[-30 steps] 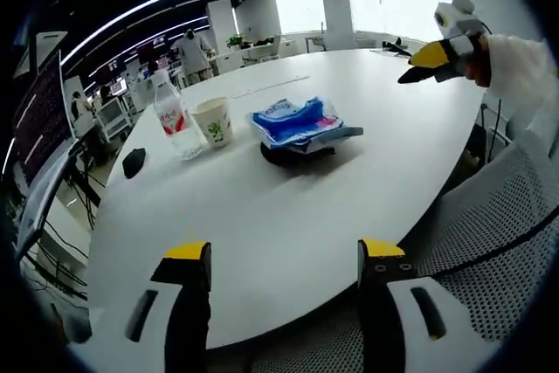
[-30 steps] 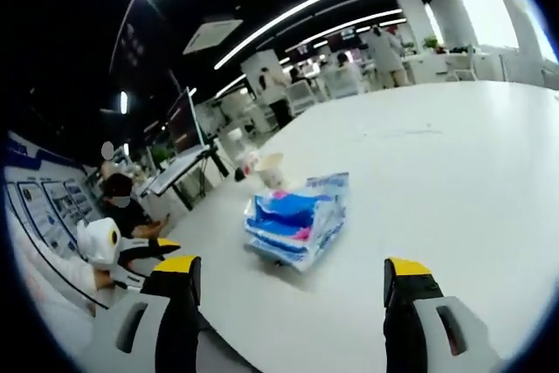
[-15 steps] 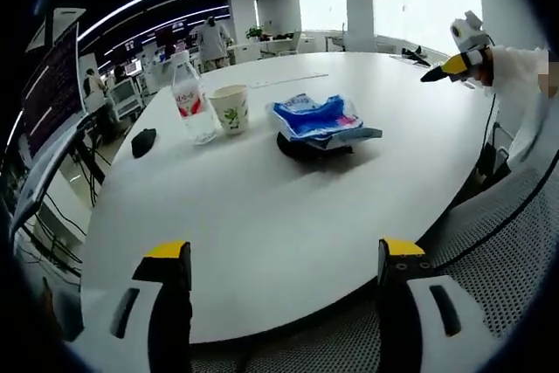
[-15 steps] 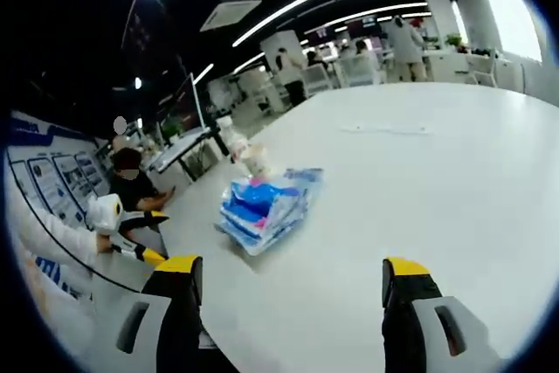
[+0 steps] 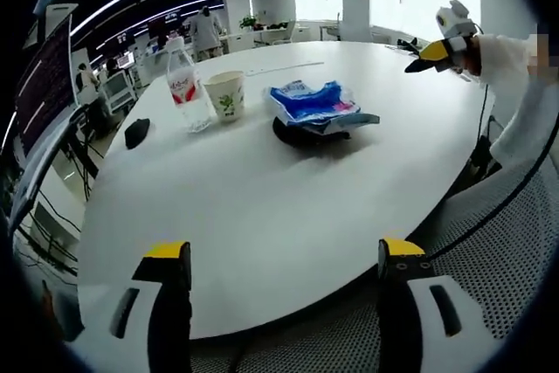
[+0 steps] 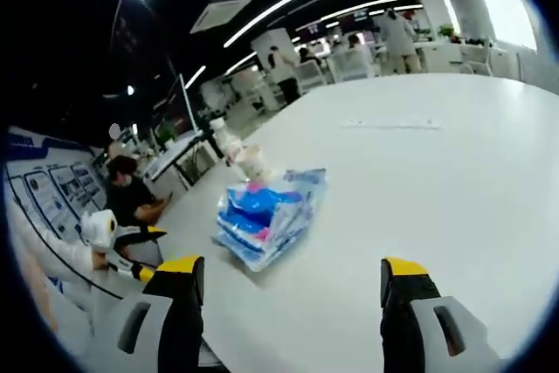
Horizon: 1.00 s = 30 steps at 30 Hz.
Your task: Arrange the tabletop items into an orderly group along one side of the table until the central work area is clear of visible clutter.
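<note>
On the round white table a blue and white plastic packet lies on a dark flat object. A water bottle with a red label, a paper cup and a black mouse stand to its left. My left gripper is open at the near table edge, empty. The right gripper shows far right, held in a white-sleeved hand. In the right gripper view, my right gripper is open over the table, the packet ahead, cup and bottle behind it.
A mesh chair stands at the table's near right edge. A monitor stands at left beyond the table. A sheet of paper lies far out on the table. Several people are at desks in the background.
Both views have shifted a little with the hands. In the right gripper view the packet now looks slightly nearer and more central. Nothing on the table has moved; both grippers stay open.
</note>
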Tool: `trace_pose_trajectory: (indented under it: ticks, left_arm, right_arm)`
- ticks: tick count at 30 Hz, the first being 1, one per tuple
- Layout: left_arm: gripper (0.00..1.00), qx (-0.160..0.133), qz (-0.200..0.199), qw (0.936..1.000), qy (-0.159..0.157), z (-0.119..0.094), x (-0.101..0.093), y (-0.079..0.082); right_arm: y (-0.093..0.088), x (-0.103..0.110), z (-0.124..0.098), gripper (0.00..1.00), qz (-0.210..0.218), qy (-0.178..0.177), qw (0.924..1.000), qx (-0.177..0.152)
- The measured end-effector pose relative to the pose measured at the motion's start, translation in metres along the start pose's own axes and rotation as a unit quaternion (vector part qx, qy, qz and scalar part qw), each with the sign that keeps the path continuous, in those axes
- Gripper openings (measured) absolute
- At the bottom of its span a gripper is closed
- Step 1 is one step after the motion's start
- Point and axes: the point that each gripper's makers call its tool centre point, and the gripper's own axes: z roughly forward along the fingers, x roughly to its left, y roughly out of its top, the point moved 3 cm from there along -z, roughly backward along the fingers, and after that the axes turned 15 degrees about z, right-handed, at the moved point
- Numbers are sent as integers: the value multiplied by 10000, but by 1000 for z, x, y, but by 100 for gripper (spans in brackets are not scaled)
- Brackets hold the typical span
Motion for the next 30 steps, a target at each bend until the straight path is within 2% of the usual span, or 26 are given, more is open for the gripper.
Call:
trace_pose_trajectory:
  ticks: [3,11,14,19,23,30]
  left_arm:
    - [93,-54,-50,9999,146,-1,6,1]
    - [99,87,21,9998,154,1,5,-3]
    - [100,102,30,9998,187,1,6,-3]
    - [100,104,6,9997,221,0,7,-3]
    - [100,112,-3,9997,197,1,7,-4]
    - [99,32,-20,9998,189,-2,10,-2]
  right_arm:
    - [2,1,-1,84,-108,15,9999,51]
    - [15,-5,-11,84,-35,91,9999,-119]
    - [11,-9,-13,84,26,80,9999,-127]
    - [-7,-10,-8,83,107,25,9999,-11]
    - [-10,-2,0,83,173,41,9998,25]
    - [-2,15,9,83,-115,103,9998,-91]
